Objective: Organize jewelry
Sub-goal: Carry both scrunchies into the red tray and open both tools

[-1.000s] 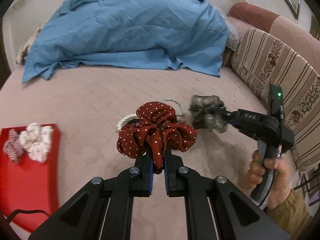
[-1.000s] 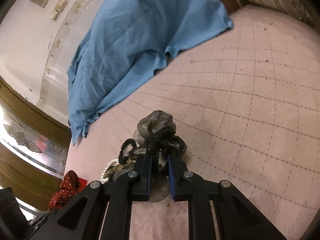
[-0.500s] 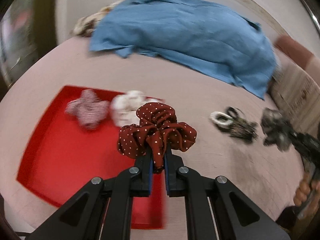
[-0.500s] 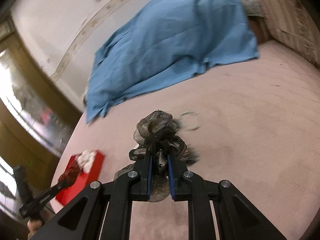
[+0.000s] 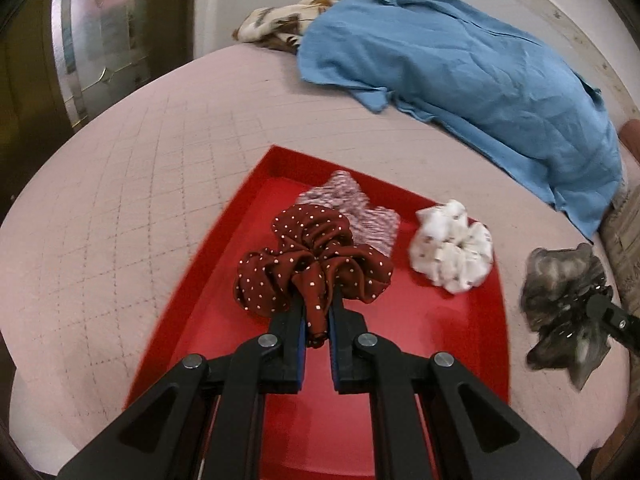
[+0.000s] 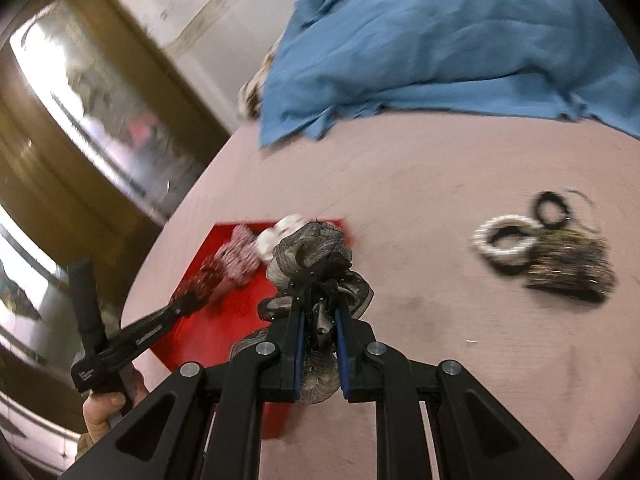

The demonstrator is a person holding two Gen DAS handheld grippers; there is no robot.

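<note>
My left gripper (image 5: 317, 312) is shut on a dark red scrunchie with white dots (image 5: 312, 264), held over the red tray (image 5: 224, 292). In the tray lie a pink-and-white patterned scrunchie (image 5: 356, 204) and a white floral scrunchie (image 5: 452, 248). My right gripper (image 6: 319, 312) is shut on a grey sheer scrunchie (image 6: 316, 256), which in the left wrist view hangs just right of the grey scrunchie's neighbour, the tray's right edge (image 5: 560, 296). In the right wrist view the left gripper (image 6: 192, 300) reaches over the red tray (image 6: 224, 308) with the red scrunchie.
A heap of bangles and bracelets (image 6: 540, 244), white, black and dark beaded, lies on the pink bedspread (image 5: 120, 208) to the right. A blue cloth (image 5: 460, 64) covers the far side of the bed. A glazed door (image 6: 80, 92) stands at left. A hand (image 6: 104, 412) grips the left tool.
Both grippers swung left from the bangle heap toward the red tray, each keeping its scrunchie. The tray now lies under the left gripper; the grey scrunchie hangs beside it.
</note>
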